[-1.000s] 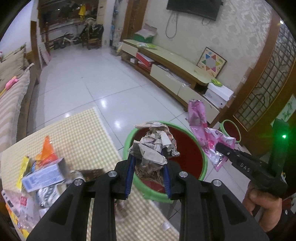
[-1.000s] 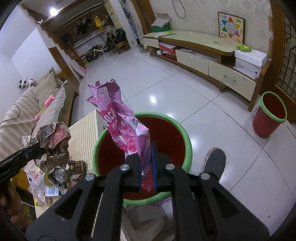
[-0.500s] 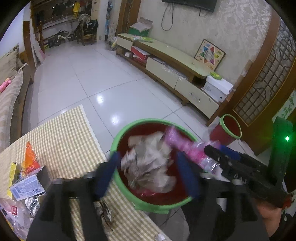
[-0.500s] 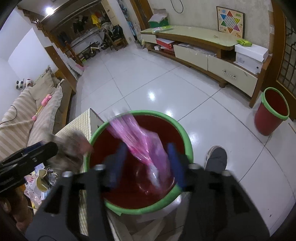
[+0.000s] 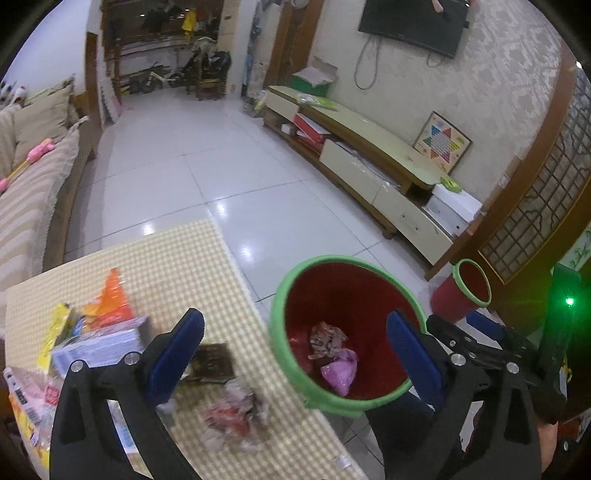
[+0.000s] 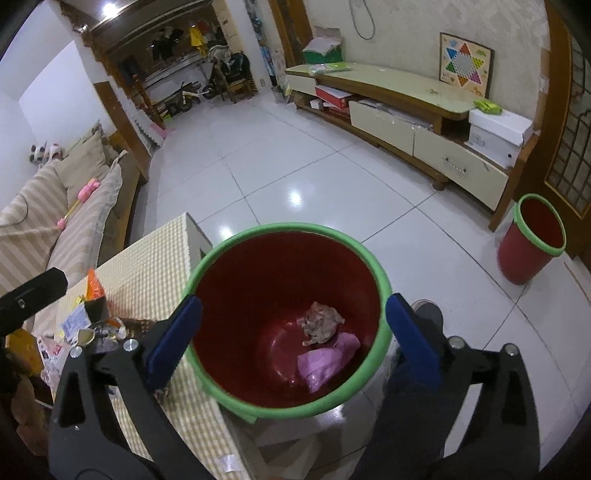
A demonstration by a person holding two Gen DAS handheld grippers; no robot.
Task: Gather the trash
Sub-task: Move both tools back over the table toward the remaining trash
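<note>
1. The left gripper pointed steeply downward; its jaws had just been opening and stood wide, nothing between them.
2. The right gripper matched, empty.

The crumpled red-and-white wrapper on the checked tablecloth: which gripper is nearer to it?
Left. The left gripper hangs open just above the wrapper at the table edge; the right gripper, also open, hangs over the bin, farther off.

This is a home living room. A striped sofa stands at the left, a low TV cabinet at the far right under a wall television, with white floor tiles between.
</note>
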